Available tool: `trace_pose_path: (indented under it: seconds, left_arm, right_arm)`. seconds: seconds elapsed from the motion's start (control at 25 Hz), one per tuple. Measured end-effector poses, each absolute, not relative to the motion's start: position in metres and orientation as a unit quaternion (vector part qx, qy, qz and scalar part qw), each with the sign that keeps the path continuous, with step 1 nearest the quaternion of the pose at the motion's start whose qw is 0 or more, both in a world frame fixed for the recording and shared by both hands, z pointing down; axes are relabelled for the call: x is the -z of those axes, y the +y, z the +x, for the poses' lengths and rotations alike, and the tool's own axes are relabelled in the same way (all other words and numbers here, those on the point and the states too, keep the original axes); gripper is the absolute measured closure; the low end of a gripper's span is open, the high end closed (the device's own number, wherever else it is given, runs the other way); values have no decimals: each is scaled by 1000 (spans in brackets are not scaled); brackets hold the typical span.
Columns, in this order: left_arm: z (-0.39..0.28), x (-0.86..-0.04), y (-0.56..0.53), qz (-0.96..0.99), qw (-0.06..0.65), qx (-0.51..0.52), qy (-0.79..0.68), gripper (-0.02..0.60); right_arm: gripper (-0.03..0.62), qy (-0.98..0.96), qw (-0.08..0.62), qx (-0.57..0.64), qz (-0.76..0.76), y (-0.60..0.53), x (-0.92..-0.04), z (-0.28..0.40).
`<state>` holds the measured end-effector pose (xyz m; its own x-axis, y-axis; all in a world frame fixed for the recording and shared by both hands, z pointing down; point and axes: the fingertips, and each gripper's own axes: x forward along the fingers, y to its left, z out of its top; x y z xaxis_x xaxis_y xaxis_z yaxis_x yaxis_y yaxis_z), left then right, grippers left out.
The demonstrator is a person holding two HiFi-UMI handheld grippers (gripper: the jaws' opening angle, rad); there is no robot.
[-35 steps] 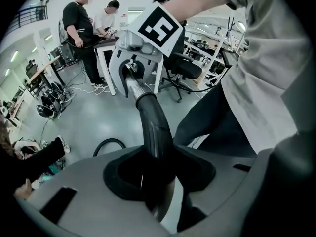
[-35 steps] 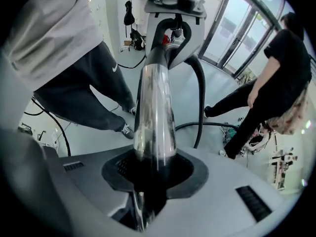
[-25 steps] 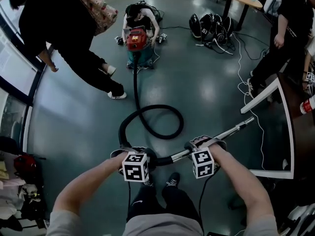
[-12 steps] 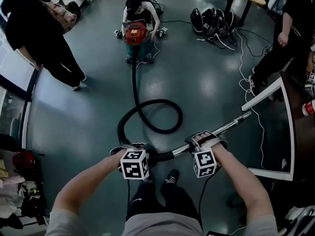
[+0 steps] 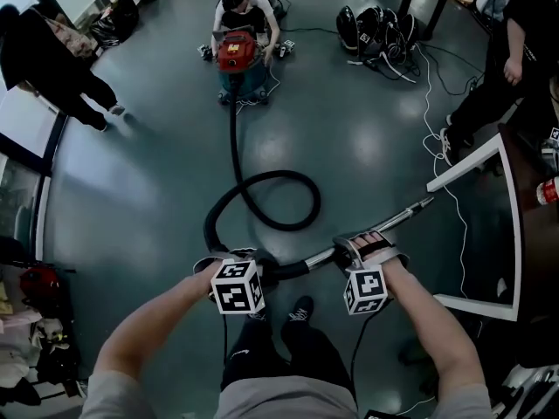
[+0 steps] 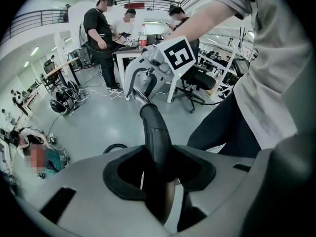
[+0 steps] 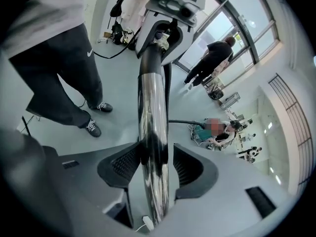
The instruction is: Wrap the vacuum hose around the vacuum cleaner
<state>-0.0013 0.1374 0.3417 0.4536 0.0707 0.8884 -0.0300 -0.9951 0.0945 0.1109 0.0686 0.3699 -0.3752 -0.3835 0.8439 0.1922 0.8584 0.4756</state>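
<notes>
Floor: grey and shiny, in a wide hall; people stand at its edges.
Vacuum cleaner: red on top, it stands on the floor far ahead; a person crouches just behind it.
Vacuum hose: black, it runs from the vacuum cleaner along the floor, makes one loop, then rises to the left gripper; it is not wound on the machine.
Left gripper: its fingers are clenched on the curved black handle at the hose end.
Metal tube: chrome, it continues from the handle and slants away to the right.
Right gripper: its fingers have just been opening; the metal tube passes between them with a gap on one side, so the grip is released.
</notes>
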Motion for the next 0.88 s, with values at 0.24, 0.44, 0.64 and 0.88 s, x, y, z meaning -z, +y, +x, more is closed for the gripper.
trace_pose_path:
  seconds: [0.24,0.44,0.64,0.88]
  left_arm:
    - [0,-352,130,849,53,-525,-3,420]
    - [2,-364,127,847,59,-529,-7,420]
    - [12,-385,132,840,66,-538,-3,420]
    - [5,-412,140,832,95,-547,-7,420]
  right_arm:
    - [395,-829,523,133,150,63,-363,129]
    - [395,-855,450,-77,246,57,-366,134]
    - [395,-832,347,-308,304,74,-399,135]
    - [309,-748,230,-534,319,102,-456,110]
